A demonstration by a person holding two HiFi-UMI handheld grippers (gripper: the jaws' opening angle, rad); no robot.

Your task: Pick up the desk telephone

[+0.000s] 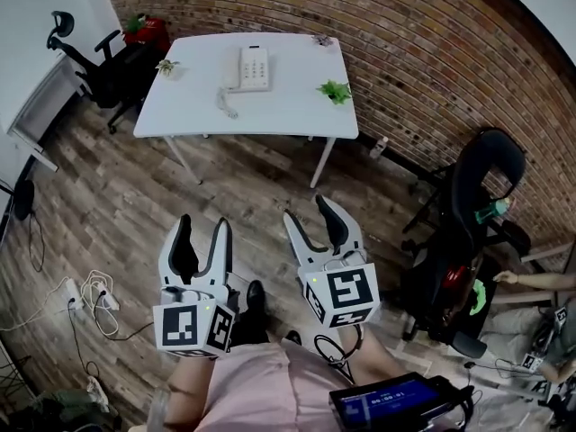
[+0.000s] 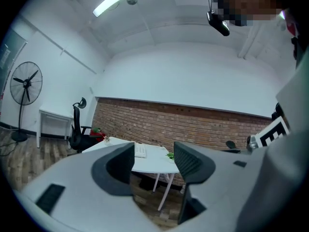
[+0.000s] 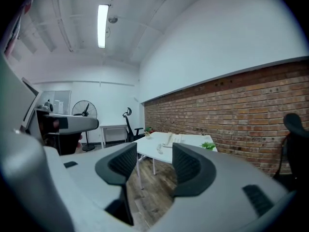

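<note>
A white desk telephone (image 1: 251,67) with a curled cord lies near the middle of a white table (image 1: 189,106) by the brick wall, well ahead of me. It shows small and far off in the left gripper view (image 2: 140,150) and the right gripper view (image 3: 173,139). My left gripper (image 1: 203,232) (image 2: 153,161) and right gripper (image 1: 309,214) (image 3: 150,163) hang side by side over the wooden floor, short of the table. Both are open, with nothing between their jaws.
Small green plants (image 1: 335,90) (image 1: 167,66) stand on the table. Black office chairs sit at the back left (image 1: 94,61) and at the right (image 1: 481,187). Cables and a power strip (image 1: 90,300) lie on the floor at left. A person's hand (image 1: 504,277) shows at the right edge.
</note>
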